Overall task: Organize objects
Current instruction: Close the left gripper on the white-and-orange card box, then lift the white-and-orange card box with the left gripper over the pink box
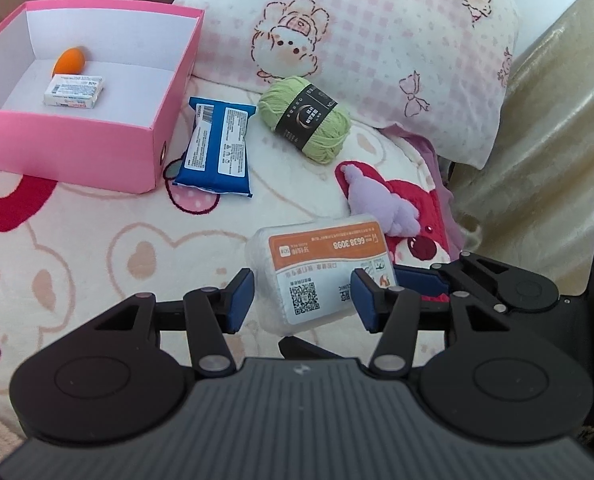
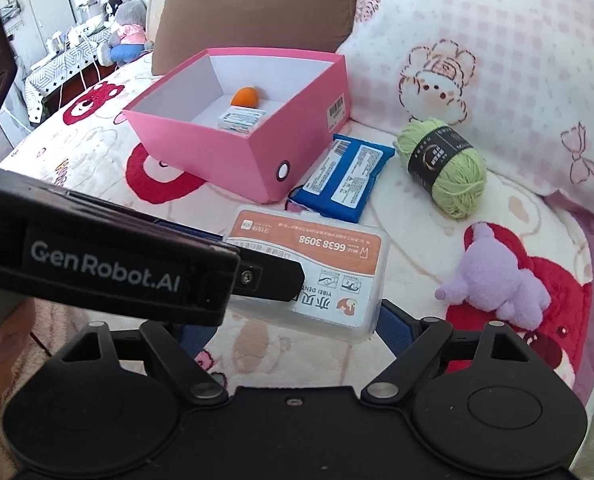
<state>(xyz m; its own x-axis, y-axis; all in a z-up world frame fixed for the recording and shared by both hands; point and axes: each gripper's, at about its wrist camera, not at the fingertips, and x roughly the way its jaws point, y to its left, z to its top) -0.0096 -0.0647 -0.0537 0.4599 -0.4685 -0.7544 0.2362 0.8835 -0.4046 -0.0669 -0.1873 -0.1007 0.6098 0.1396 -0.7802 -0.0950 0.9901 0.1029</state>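
- Bedspread [image 1: 97, 248] with a bear print carries everything; a pillow [image 1: 377, 52] lies behind.
- Pink box [image 1: 69, 136], far left, open-topped, holds an orange ball [image 1: 70, 61] and a small white packet [image 1: 74, 90].
- Blue packet [image 1: 217, 148] lies just beside the box; green yarn [image 1: 305, 118] and a purple plush toy [image 1: 381, 200] lie further right.
- Clear plastic case [image 1: 321, 272], probably light, stiff and slick: best gripped across its short sides.
- Left tool [image 1: 301, 300] stands wide around the case, not gripping it.
- Right tool [image 2: 293, 330]: its fingers are mostly hidden, so I cannot tell its opening.
- Right wrist view alone shows the room beyond the bed.
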